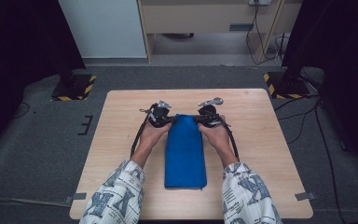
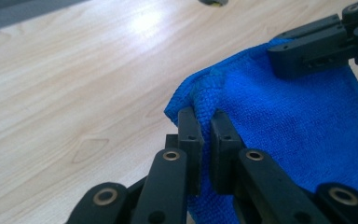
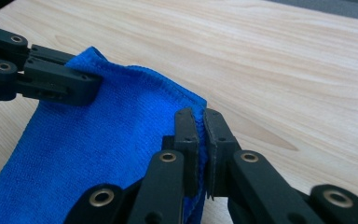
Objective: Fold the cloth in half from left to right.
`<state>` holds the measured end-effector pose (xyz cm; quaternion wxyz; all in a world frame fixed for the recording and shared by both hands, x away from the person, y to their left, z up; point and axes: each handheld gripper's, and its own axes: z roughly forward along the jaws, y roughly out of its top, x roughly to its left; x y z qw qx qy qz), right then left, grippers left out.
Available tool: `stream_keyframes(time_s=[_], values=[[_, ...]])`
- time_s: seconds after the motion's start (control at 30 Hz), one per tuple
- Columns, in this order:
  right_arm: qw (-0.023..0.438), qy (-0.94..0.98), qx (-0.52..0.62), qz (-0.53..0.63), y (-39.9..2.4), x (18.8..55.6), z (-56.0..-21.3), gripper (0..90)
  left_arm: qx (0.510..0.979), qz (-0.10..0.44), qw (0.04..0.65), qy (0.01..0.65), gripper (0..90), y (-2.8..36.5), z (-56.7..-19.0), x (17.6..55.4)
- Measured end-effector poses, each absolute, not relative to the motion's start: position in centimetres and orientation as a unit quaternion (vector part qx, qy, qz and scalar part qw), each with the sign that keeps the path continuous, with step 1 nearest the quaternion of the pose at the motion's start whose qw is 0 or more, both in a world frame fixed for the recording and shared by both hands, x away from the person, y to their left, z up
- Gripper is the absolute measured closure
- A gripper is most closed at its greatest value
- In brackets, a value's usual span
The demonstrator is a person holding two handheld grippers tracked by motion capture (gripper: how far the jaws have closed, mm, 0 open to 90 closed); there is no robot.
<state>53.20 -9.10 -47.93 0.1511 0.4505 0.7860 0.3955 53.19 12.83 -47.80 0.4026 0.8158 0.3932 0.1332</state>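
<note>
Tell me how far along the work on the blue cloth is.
Done: the blue cloth already lies as a long narrow strip on the table, so it looks folded at least once. In hand: the left tongs and the right tongs are each shut on a far corner of it, and that end looks slightly raised. Left: probably bringing that end toward the near edge and letting go.

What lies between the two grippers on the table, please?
The far edge of the blue cloth spans between them, the left gripper and right gripper each pinching a corner, as the high view shows.
</note>
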Motion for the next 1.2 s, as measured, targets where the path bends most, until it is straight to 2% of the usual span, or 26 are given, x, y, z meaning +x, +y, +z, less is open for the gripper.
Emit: stream_keyframes(time_s=[0.6, 1.2], values=[[0.157, 0.776, 0.447, 0.417, -9.6, 53.6, -45.3, 86.0, 0.805, 0.151, 0.419, 0.393, 85.8, 13.3, -45.1, 53.4], [0.162, 0.768, 0.446, 0.431, -10.0, 53.8, -44.1, 86.1, 0.803, 0.157, 0.424, 0.388, 86.1, 13.2, -44.2, 53.7]])
